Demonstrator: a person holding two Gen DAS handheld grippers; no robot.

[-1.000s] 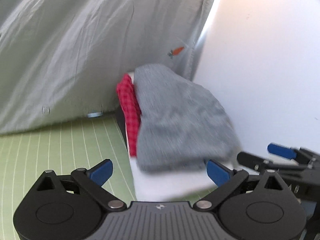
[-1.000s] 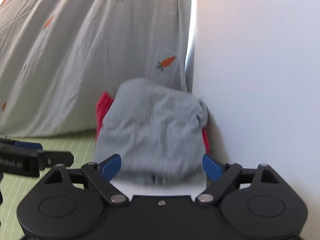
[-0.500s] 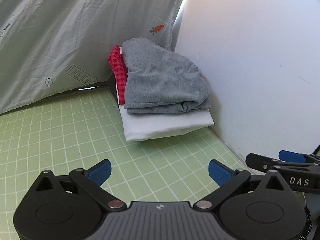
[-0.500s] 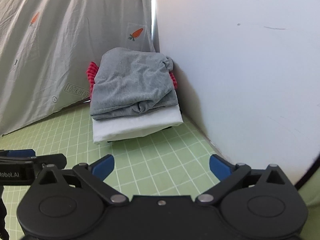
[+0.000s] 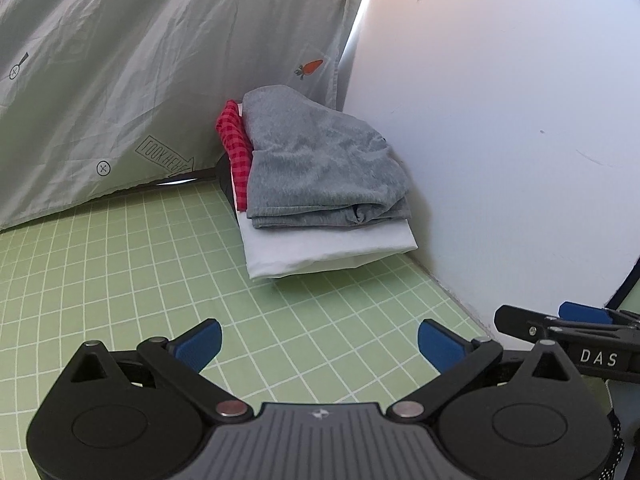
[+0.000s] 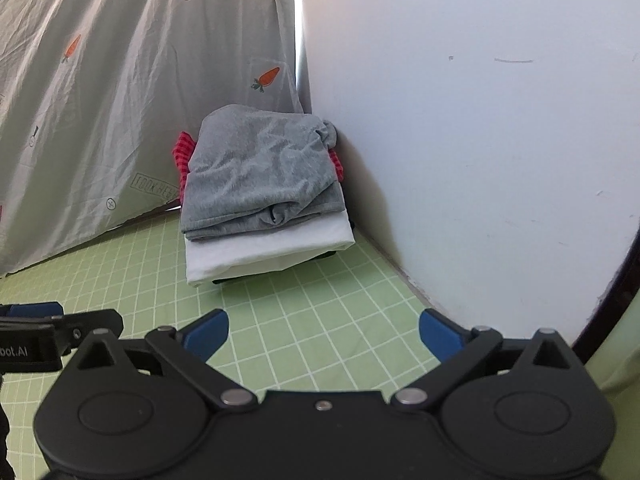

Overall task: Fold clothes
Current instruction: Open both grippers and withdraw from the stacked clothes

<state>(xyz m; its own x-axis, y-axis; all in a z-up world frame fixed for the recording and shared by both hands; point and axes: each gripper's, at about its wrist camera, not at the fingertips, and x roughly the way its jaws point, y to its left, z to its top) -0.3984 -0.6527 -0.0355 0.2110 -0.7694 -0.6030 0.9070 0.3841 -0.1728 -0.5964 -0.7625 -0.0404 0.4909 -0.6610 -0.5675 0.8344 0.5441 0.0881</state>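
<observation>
Folded gray garment (image 5: 320,168) tops stack at frame centre, over white cloth (image 5: 328,248) and red checked cloth (image 5: 234,140), tucked into corner between curtain (image 5: 160,60) and wall (image 5: 500,120), likely for tidiness. Left gripper (image 5: 318,342) spread, empty, above green mat (image 5: 120,264). Right gripper (image 6: 324,330) spread, empty.

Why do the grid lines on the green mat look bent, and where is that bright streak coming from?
Left wrist view: fisheye bends the green mat lines; glare runs along the curtain edge. Right wrist view: same bending, same bright streak; both sharp.
</observation>
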